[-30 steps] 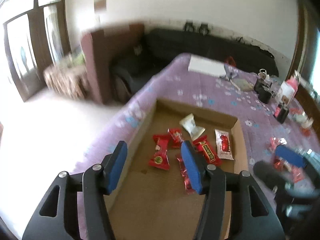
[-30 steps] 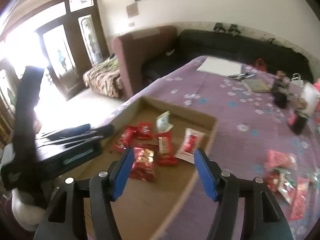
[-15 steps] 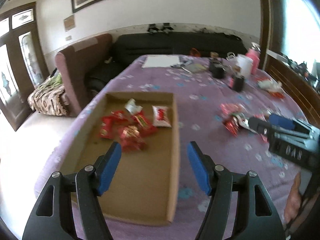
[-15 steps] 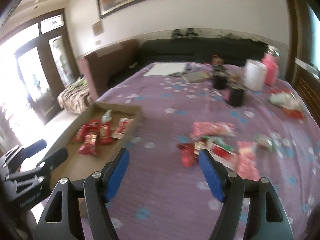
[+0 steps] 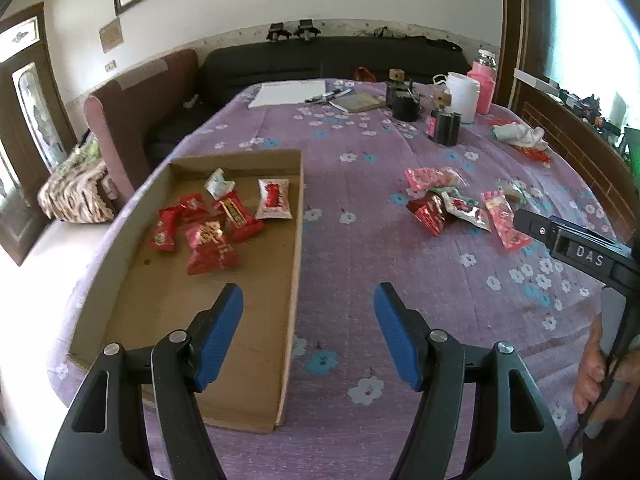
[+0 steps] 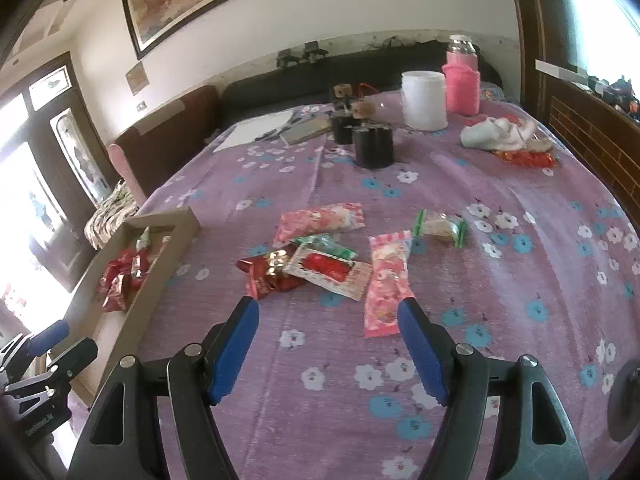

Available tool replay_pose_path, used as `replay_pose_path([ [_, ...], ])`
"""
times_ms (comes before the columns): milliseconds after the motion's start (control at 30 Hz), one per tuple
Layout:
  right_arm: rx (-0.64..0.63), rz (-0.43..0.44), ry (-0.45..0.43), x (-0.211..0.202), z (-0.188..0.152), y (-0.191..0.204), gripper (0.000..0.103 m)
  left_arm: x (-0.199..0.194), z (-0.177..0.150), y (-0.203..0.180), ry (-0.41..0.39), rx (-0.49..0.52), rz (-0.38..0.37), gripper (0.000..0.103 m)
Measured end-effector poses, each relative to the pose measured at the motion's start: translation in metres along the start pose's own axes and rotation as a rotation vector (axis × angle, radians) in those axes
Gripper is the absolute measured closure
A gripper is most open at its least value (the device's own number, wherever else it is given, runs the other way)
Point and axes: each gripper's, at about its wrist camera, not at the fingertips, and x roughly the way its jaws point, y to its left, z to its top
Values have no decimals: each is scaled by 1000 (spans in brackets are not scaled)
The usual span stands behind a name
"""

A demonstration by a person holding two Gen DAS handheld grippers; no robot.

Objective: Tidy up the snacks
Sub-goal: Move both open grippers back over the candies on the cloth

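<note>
A shallow cardboard tray [image 5: 296, 240] lies on the purple flowered cloth at the table's left and holds several red snack packets [image 5: 210, 242] and a white one [image 5: 273, 199]. The tray also shows in the right wrist view [image 6: 160, 276]. A loose pile of snacks lies right of it: a red foil pack [image 6: 270, 272], a white-and-red pack [image 6: 330, 270], pink packs [image 6: 386, 284] [image 6: 320, 220], and a green-ended pack [image 6: 440, 226]. My left gripper [image 5: 308, 320] is open and empty over the tray's right wall. My right gripper [image 6: 328, 334] is open and empty just short of the pile.
At the far end of the table stand a white tub [image 6: 424, 100], a pink bottle [image 6: 462, 78], black cylinders [image 6: 374, 146], a notebook and paper sheet [image 5: 290, 94], and crumpled cloth [image 6: 498, 134]. A sofa [image 5: 320, 62] lies beyond; the table edge drops left of the tray.
Both grippers have pulled back and swung right, away from the tray. The right gripper now faces the loose pile; the left sits over the tray's right wall. Both stayed open.
</note>
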Motion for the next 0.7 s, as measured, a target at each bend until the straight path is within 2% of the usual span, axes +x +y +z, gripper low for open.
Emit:
replay_pose_path([
  [167,19,-15,3,5,2,-11,29,4,-2,9,6,-68,-57,35],
  [233,41,-22,5,7,5,-18,29,11,-4,14,44,-106,-103,35],
  [300,65,-27,10,11,9,-25,29,18,-7,12,79,-96,-146,35],
  [400,86,-39,23,20,18,-29,29,21,-11,5,84,-72,-161,35],
  [600,49,-40,90,64,50,-9,29,20,-12,11,86,-81,-184,35],
  [700,40,-83,110,96,75,1,29,21,-13,19,89,-107,-194,35],
])
